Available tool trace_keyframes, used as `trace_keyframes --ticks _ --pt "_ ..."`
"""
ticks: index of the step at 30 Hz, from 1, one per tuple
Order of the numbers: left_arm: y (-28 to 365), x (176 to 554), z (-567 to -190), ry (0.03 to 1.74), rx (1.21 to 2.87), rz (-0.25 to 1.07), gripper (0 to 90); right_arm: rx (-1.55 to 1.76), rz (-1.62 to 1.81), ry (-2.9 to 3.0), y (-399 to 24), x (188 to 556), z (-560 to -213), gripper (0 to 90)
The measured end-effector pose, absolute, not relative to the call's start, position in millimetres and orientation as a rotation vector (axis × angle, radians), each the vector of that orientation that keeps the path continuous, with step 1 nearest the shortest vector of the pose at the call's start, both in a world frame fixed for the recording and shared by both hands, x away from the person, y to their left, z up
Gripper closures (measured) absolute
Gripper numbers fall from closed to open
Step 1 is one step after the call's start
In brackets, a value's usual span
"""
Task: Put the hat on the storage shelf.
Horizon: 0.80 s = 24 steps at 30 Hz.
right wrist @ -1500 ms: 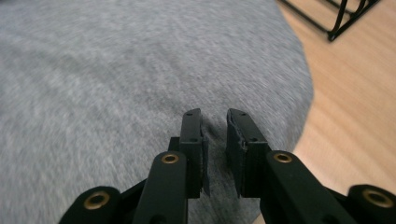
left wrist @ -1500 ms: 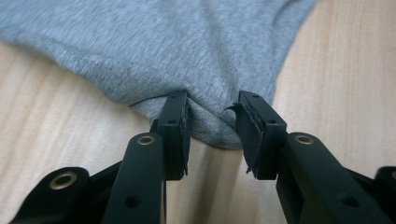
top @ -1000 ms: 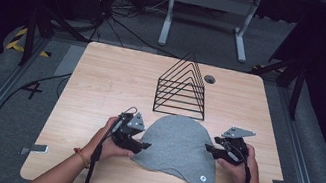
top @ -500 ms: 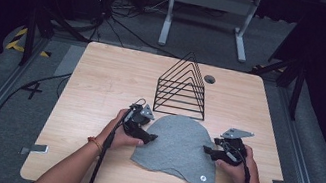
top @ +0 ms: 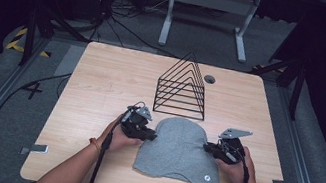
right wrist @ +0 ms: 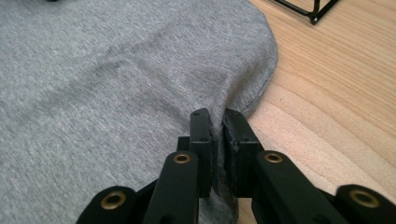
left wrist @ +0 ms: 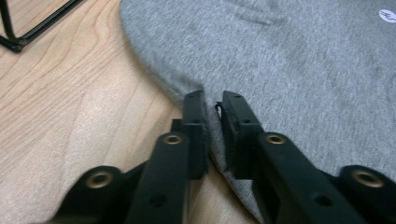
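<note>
Wooden table [top: 102,81], grey beanie [top: 177,145], white logo tag [top: 206,177]

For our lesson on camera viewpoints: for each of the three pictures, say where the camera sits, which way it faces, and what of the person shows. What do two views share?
High view: above the person's side, facing forward and down on the table; forearms, both hands.
Left gripper view: rides the left tool, looking along its jaws, pinching the grey cloth.
Right gripper view: rides the right tool, jaws likewise pinching cloth.
Shared: cloth, black wire rack.
</note>
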State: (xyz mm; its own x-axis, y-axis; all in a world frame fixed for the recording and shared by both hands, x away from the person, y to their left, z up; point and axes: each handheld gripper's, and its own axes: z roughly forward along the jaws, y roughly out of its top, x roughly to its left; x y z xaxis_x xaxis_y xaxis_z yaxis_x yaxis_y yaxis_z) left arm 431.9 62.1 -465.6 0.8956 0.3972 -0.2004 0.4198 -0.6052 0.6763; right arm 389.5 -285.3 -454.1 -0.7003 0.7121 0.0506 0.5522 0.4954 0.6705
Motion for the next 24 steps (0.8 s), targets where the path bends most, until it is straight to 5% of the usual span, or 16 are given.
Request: trace_keyframes --ticks 24 --pt "67.3 399.0 -369.0 0.325 2.189 0.3 87.9 0.862 1.183 2.363 -290.6 363.9 -381.1 85.0"
